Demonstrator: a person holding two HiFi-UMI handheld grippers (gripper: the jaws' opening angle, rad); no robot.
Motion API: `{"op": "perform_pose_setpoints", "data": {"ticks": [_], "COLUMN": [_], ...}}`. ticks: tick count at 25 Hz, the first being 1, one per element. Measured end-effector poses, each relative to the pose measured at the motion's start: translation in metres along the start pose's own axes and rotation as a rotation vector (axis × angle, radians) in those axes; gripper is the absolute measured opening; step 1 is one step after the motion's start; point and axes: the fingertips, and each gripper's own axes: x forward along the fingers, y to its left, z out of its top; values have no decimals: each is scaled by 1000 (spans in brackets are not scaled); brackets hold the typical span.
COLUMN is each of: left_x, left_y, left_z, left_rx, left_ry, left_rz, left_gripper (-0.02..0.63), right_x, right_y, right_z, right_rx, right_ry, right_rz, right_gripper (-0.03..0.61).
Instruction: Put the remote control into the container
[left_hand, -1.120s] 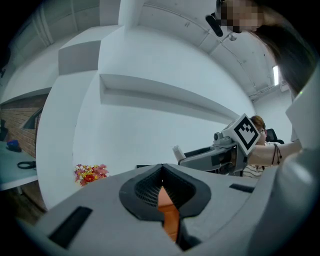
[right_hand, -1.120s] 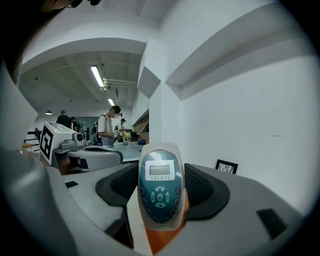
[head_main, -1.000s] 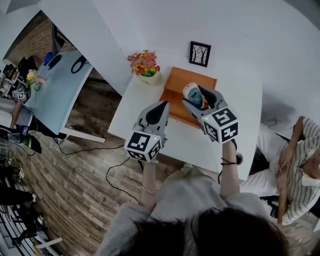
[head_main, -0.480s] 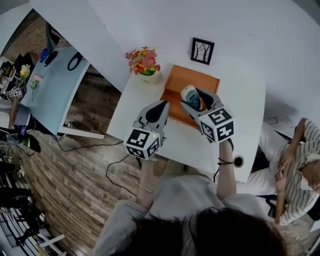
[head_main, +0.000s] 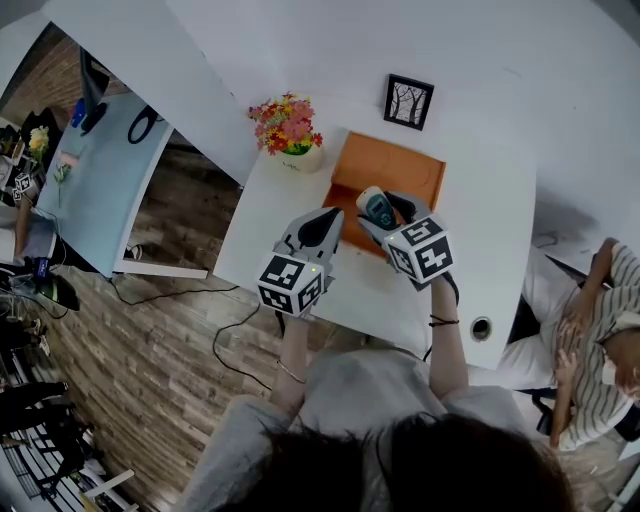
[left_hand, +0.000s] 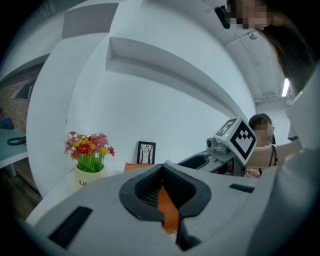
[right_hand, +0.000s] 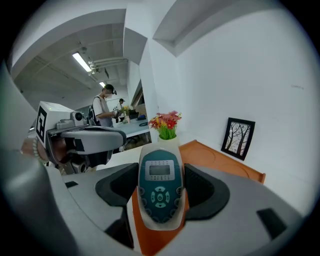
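Grips the remote control (right_hand: 160, 187) between the jaws of the right tool (head_main: 385, 212), buttons facing up, over the near edge of the orange container (head_main: 400, 165) on the white tabletop (head_main: 480, 220). Holds the left tool (head_main: 318, 225) just beside it, jaws pressed together on nothing.

Office-like lab, white table (head_main: 490, 230), blue desk (head_main: 100, 170), ceiling strip light (right_hand: 82, 61)

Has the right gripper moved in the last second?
Yes. Judged against the orange container, the right gripper, holding the remote control, has shifted left, toward the left gripper.
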Motion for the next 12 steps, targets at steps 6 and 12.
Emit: {"op": "perform_pose_setpoints", "data": {"ticks": [6, 12], "left_x": [6, 8], "left_y": [8, 13], "left_z": [-12, -19], "left_rx": [-27, -40], "left_ry": [23, 39], "left_rz": [-1, -3], "left_gripper": [3, 3], "right_x": [22, 34], "right_y": [0, 0], "right_z": [-19, -34], "right_rx": [0, -1], "right_ry": [81, 151], "right_rz": [19, 26], "right_gripper": [284, 284]}}
